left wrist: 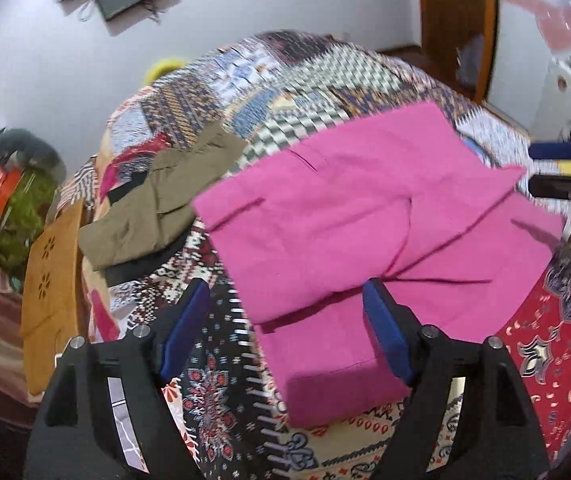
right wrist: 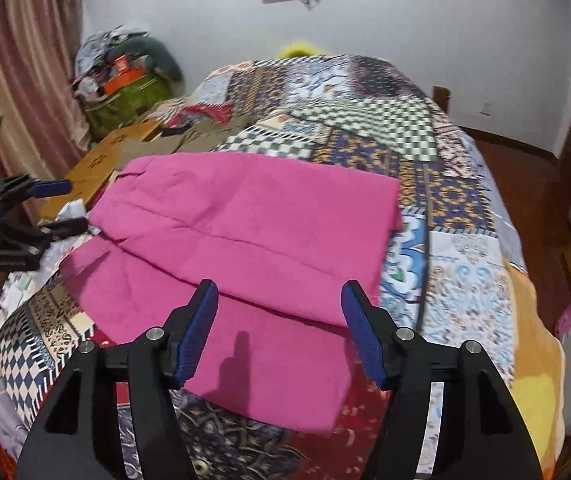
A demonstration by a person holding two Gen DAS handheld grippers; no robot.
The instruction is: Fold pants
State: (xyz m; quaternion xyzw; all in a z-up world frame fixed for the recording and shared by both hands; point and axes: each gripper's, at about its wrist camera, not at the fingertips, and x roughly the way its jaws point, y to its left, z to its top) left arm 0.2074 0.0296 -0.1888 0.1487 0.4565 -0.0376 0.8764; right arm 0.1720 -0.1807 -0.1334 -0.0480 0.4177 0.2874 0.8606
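Note:
Bright pink pants (left wrist: 365, 208) lie folded over on a patchwork bedspread (left wrist: 269, 80), an upper layer doubled onto a lower one. My left gripper (left wrist: 285, 286) hovers open over their near left corner, and neither blue pad presses the cloth. In the right wrist view the same pink pants (right wrist: 253, 232) fill the middle. My right gripper (right wrist: 279, 284) stands open above their near edge, gripping nothing. Each gripper also shows in the other's view: the right gripper (left wrist: 557, 168) at the far right, the left gripper (right wrist: 57, 204) at the far left, both open.
Olive-green pants (left wrist: 165, 196) lie crumpled on the bed left of the pink ones. An orange wooden board (left wrist: 53, 272) leans at the bed's left side. A heap of bags and boxes (right wrist: 125, 80) fills the corner by the curtain (right wrist: 17, 60). A wooden floor (right wrist: 525, 168) lies to the right.

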